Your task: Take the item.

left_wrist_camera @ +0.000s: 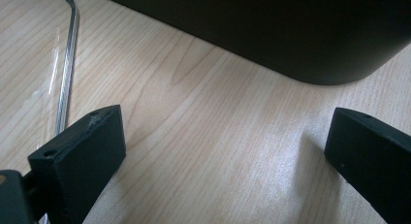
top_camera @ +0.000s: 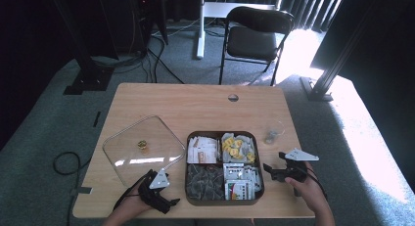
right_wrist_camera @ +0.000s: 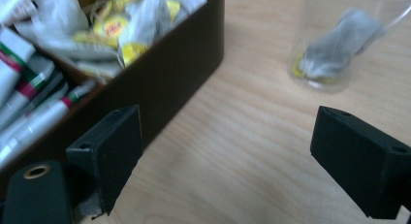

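A dark brown tea box (top_camera: 186, 162) with four compartments of tea bags sits at the table's front middle. Its clear lid (top_camera: 142, 147), with a gold knob, lies flat to its left. A small glass (top_camera: 272, 134) holding one tea bag stands right of the box. My left gripper (top_camera: 169, 203) rests open at the front edge, between lid and box; in the left gripper view it (left_wrist_camera: 225, 136) has bare wood between its jaws, the box wall (left_wrist_camera: 291, 30) ahead and the lid's edge (left_wrist_camera: 68, 64) at left. My right gripper (top_camera: 274, 162) is open beside the box's right side.
In the right gripper view, the open gripper (right_wrist_camera: 225, 136) frames bare wood, with the box's corner (right_wrist_camera: 179, 64), yellow-tagged tea bags (right_wrist_camera: 116, 25) and the glass (right_wrist_camera: 334, 44) beyond. A black chair (top_camera: 254, 35) stands behind the table (top_camera: 195, 101).
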